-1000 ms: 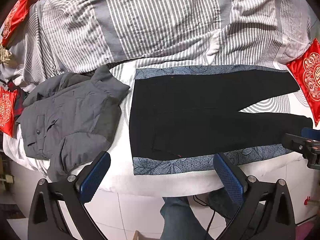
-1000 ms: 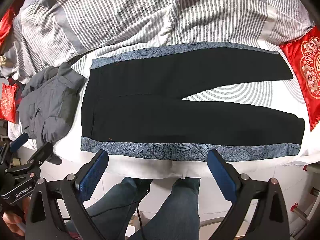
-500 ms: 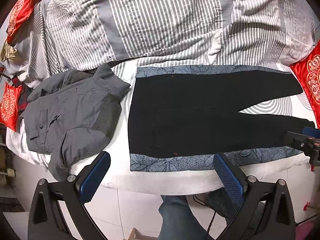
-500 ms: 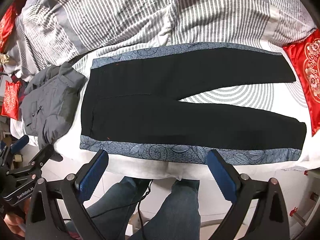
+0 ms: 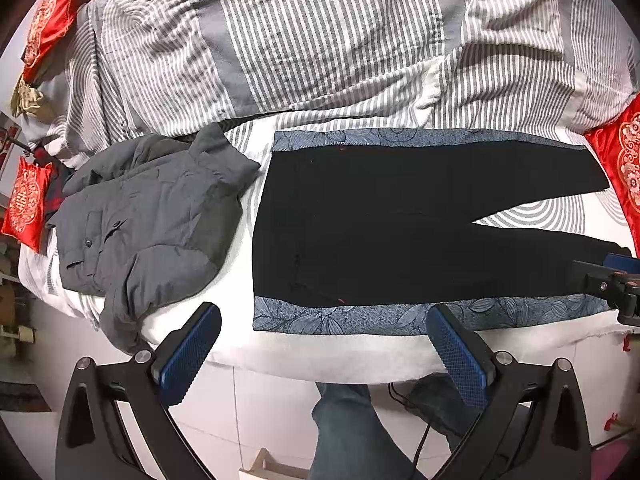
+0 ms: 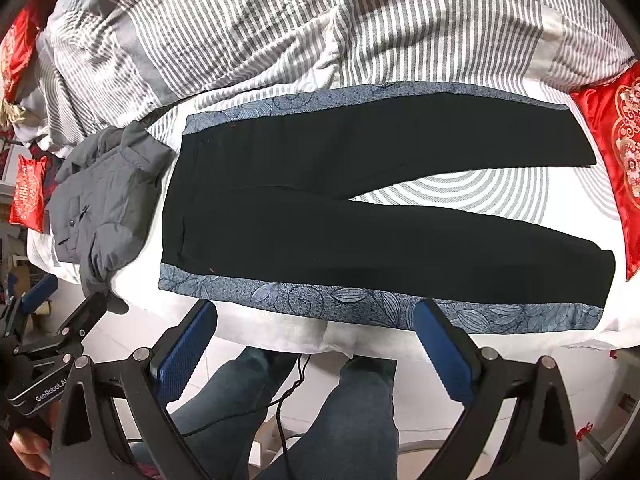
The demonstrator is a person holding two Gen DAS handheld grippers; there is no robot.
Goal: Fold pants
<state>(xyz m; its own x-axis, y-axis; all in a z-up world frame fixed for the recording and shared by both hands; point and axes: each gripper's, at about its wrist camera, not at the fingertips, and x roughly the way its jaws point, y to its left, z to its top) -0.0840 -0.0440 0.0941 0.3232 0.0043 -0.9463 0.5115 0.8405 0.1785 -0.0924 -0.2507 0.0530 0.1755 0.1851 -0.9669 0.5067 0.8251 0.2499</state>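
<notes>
Black pants [image 6: 360,216] lie flat; right cuff [image 5: 612,246] partly hidden.

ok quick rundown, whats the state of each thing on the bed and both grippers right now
pants: flat, unfolded, legs splayed apart
grey jacket: crumpled, left of the waistband, not touching it
striped duvet: bunched up behind the pants
left gripper: open, empty, off the bed edge
right gripper: open, empty, off the bed edge
</notes>
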